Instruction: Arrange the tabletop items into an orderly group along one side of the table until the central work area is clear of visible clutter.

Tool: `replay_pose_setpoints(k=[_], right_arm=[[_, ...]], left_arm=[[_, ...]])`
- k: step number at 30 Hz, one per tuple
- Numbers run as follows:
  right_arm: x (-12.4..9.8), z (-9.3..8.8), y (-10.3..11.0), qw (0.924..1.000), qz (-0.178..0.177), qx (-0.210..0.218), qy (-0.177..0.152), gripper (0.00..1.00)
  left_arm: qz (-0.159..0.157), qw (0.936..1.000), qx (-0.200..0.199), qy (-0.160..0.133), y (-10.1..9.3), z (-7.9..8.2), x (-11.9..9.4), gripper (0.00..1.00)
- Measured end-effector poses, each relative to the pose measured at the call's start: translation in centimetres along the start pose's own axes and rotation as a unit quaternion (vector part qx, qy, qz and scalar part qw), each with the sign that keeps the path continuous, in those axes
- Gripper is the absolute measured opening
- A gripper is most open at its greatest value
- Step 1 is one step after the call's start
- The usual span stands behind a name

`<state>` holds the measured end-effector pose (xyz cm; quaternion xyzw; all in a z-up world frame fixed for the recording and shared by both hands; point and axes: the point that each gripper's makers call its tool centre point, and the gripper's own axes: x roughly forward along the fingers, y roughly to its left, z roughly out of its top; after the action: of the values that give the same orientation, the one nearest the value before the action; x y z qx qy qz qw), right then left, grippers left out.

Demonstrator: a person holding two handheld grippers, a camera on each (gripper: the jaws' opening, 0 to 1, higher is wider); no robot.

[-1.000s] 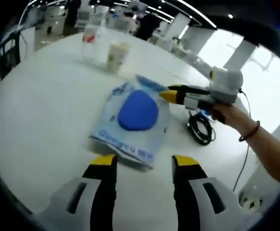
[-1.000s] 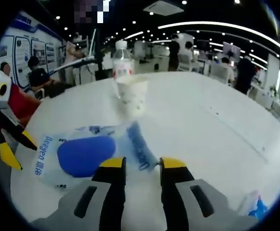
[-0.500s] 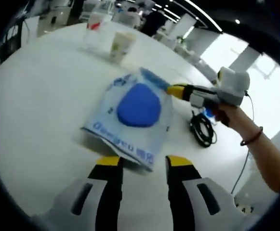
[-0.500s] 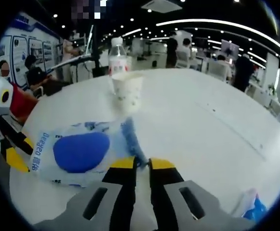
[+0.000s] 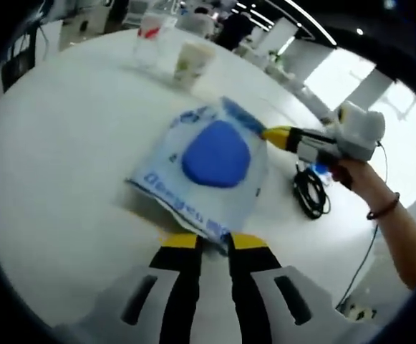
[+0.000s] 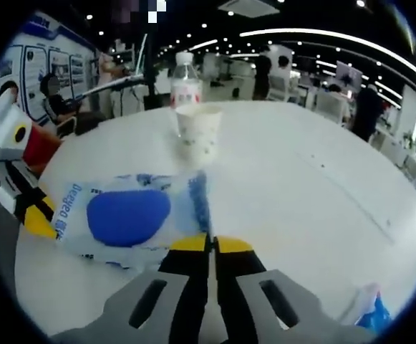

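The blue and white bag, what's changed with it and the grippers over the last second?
Both grippers closed on the bag: the right gripper pinched its blue edge, the left gripper its printed edge. The paper cup and bottle stayed put.

- Bright ceiling lights (image 6: 315,39) shine in long strips.
- The white table (image 5: 64,143) glares pale.
- Edges bend and go dark.
- Far things look blurry and soft.

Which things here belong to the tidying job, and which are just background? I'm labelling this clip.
Job: bag, pinched at opposite edges by the left gripper and right gripper; cup; bottle; cable; table.

Background: people at desks, wall posters.
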<state>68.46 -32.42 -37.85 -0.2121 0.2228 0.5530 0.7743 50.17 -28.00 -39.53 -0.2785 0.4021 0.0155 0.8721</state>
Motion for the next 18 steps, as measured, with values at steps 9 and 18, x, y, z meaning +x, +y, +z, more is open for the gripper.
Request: replay_pose_setpoints(k=[9,18], right_arm=[[-0.6,0.1,0.2,0.9999,-0.007,-0.004,0.01,0.01],[-1.9,1.0,-0.2,0.9996,-0.027,-0.004,0.002,0.01]], left_arm=[[-0.004,0.9997,-0.026,-0.002,0.4,0.6,-0.7,0.02],[-0.02,0.999,-0.036,-0.019,-0.2,1.9,-1.7,0.0]])
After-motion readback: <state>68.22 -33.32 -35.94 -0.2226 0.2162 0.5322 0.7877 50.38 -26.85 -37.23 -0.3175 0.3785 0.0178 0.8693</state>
